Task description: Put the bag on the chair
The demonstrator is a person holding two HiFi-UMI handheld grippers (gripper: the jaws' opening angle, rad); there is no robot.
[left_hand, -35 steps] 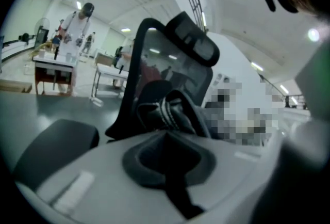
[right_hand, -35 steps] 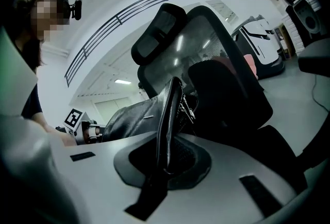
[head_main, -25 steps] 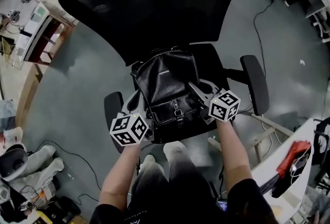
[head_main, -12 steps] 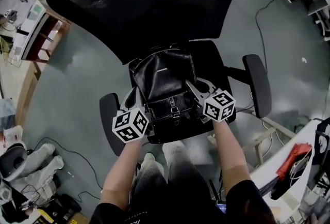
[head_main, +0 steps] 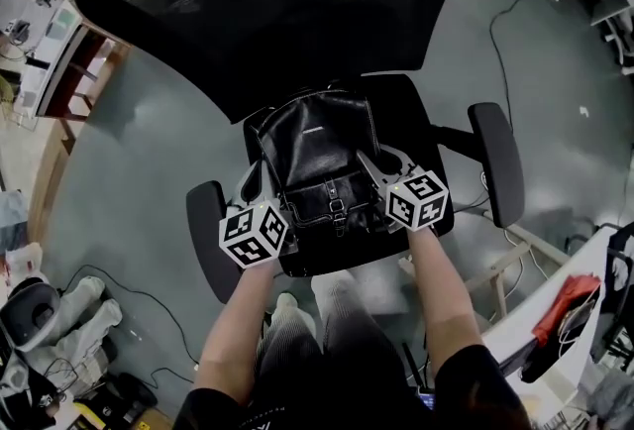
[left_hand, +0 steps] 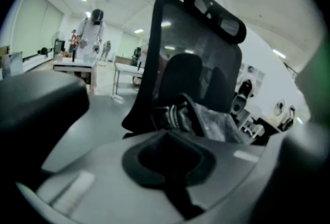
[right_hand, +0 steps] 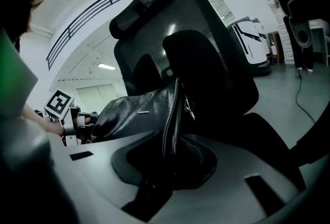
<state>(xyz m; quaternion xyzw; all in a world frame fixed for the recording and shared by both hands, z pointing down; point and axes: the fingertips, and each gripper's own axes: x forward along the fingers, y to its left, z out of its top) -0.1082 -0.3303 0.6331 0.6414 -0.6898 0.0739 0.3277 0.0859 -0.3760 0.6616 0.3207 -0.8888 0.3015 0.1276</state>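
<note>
Bag [head_main: 317, 156], black leather: laid on chair [head_main: 404, 116] seat, long axis toward backrest [head_main: 277, 12], flanked evenly. Left gripper [left_hand: 167, 152] jaws are clenched on its side; right gripper [right_hand: 167, 160] jaws, just opening, are closed on its strap [right_hand: 173, 114].

One black bag [head_main: 317, 156] between the two pairs of jaws; one chair [head_main: 297, 12], two armrests [head_main: 495, 161]. One left gripper [head_main: 260, 188], one right gripper [head_main: 376, 165]; the right jaws, just opening, have one strap [right_hand: 172, 114] between them. Beyond the left jaws, perhaps three people [left_hand: 93, 29], blurred.
</note>
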